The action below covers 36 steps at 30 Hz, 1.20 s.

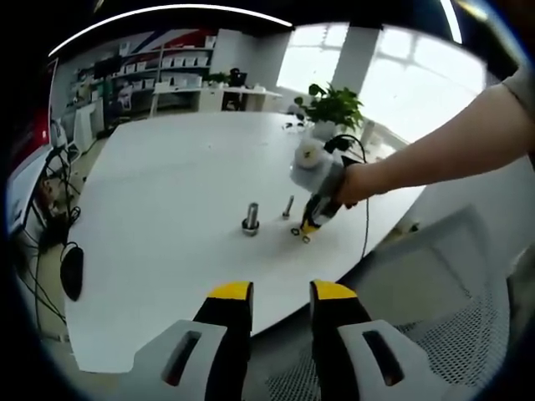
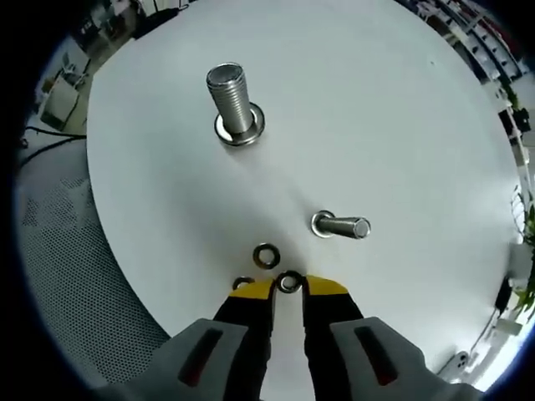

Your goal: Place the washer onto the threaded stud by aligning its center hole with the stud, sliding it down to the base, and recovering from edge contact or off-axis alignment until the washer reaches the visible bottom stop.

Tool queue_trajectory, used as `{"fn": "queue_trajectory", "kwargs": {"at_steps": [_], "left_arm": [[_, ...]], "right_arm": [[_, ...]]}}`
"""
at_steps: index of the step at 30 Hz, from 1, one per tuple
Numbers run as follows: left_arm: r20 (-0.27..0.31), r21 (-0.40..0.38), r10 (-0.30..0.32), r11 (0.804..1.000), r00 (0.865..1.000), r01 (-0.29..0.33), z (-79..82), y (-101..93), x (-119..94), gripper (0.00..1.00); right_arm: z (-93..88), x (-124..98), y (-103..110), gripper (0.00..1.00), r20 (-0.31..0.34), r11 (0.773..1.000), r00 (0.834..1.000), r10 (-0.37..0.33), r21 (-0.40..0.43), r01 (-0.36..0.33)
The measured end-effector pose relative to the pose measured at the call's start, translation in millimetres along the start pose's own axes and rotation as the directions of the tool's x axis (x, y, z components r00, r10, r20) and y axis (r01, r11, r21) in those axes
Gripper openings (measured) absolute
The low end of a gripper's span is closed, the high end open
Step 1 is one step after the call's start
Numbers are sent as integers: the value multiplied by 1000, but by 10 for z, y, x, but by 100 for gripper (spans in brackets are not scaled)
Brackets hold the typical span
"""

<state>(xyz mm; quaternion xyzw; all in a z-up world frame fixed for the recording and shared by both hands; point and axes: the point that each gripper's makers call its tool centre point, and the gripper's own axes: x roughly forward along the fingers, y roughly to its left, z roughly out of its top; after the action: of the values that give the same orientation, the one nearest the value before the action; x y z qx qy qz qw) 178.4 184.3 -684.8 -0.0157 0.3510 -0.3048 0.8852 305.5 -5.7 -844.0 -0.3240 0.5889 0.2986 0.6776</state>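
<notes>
Nearest the lens in the right gripper view, the right tongs stand narrowed, their yellow-tipped jaws pinching a small silver metal washer just above the white round desk. A second silver washer lies flat on the desk just beyond the tips, and part of a third ring peeks out by the left jaw. Farther on, a slim threaded steel stud stands to the right, and a thick threaded steel stud on a round base stands far left; bare desk lies open all around both. The desk's near edge curves close behind the tongs, with grey mesh chair fabric below it.

The left gripper view adds the wider room: the left tongs hang off the desk's near edge with their jaws apart and holding nothing, a person's forearm reaching in from the right, a potted green plant at the far edge, and black cables on the floor to the left.
</notes>
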Motion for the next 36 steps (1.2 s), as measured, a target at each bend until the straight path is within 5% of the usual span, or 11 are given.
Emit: {"fn": "queue_trajectory", "kwargs": {"at_steps": [6,14,24,36], "left_arm": [[-13,1,-5,1000,1000,5,-24,-12,4,25],[-3,1,-1,1000,1000,1,-6,-4,-4,25],[-9,1,0,1000,1000,0,-14,-2,-3,25],[-15,2,6,1000,1000,-6,-23,7,0,25]], "right_arm": [[-27,-23,-2,15,48,997,998,-32,67,29],[-39,-26,-38,15,165,984,986,-13,178,-17],[-55,-52,-82,14,158,981,987,-11,193,-20],[66,-304,-228,14,255,978,967,-27,205,-27]]}}
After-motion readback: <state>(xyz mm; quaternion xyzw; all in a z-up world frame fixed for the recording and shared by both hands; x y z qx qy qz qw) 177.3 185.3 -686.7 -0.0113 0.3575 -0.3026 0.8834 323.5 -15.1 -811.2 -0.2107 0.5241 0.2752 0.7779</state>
